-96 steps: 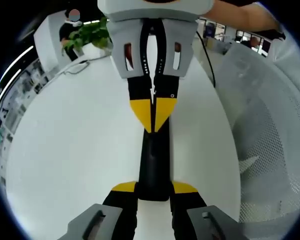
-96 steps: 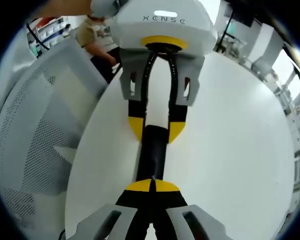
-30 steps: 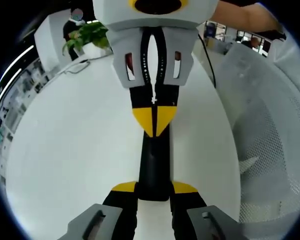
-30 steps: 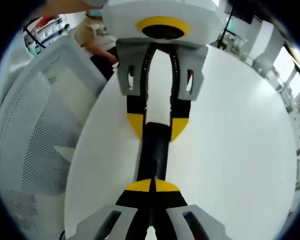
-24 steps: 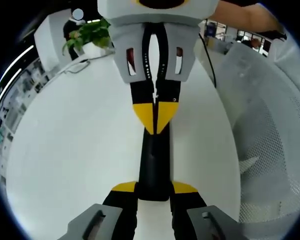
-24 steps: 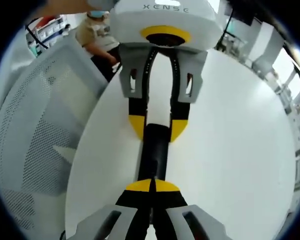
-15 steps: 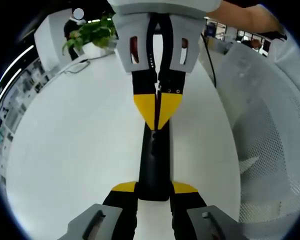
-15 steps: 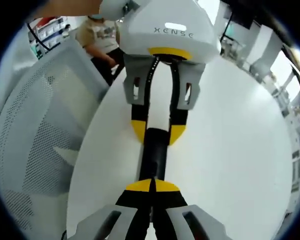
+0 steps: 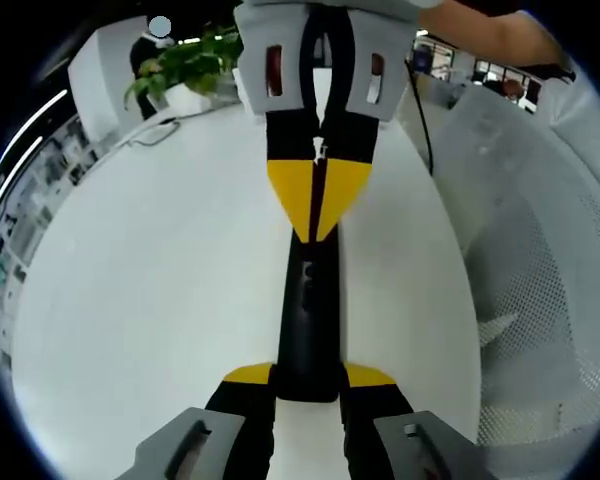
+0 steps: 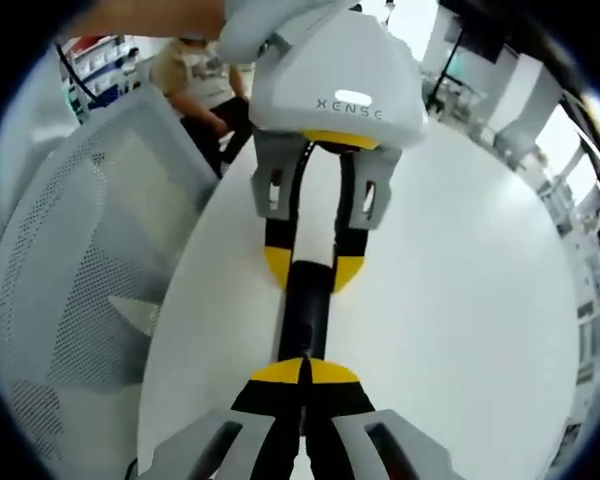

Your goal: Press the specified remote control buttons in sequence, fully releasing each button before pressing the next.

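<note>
Your left gripper (image 9: pixel 308 378) clamps the near end of one black remote (image 9: pixel 308 310); your right gripper (image 9: pixel 318 232) meets it with jaws shut.

The single remote lies near the white tabletop's (image 9: pixel 150 290) chair-side edge (one mesh chair (image 9: pixel 540 260) there); the right gripper's closed yellow tips (image 10: pixel 301 371) rest on its top.
</note>
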Available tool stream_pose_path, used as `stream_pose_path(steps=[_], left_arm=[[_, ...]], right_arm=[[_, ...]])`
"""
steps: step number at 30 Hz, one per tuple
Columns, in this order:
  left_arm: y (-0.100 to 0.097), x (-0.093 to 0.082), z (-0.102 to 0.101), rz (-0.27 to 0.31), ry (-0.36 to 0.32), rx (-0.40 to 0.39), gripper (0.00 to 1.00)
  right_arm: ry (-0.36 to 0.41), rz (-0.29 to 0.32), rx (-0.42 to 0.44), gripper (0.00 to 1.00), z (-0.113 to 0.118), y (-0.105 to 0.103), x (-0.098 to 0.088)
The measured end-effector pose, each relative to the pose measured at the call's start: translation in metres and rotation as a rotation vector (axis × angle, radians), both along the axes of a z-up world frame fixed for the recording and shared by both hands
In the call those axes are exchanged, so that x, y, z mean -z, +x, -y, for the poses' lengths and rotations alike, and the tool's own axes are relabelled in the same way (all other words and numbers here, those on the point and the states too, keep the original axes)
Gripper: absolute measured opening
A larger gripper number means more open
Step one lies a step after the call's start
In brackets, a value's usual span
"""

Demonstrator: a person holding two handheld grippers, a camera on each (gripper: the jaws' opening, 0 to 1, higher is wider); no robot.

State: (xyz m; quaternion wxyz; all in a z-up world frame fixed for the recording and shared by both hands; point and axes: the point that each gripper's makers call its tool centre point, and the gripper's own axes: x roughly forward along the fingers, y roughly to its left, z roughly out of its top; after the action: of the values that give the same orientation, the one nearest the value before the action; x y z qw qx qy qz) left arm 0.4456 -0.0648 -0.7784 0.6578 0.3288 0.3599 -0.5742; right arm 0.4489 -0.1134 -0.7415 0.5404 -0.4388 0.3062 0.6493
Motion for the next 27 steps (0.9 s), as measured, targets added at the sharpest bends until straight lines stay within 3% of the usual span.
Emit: stream_pose_path(steps=[12, 27], left_arm=[[-0.001, 0.0, 0.0, 0.001, 0.001, 0.001, 0.23], [0.0, 0.0, 0.0, 0.001, -0.002, 0.0, 0.23]], right_arm=[[0.003, 0.012, -0.009, 0.0, -0.002, -0.001, -0.005], [-0.023, -0.009, -0.012, 0.0, 0.002, -0.008, 0.011]])
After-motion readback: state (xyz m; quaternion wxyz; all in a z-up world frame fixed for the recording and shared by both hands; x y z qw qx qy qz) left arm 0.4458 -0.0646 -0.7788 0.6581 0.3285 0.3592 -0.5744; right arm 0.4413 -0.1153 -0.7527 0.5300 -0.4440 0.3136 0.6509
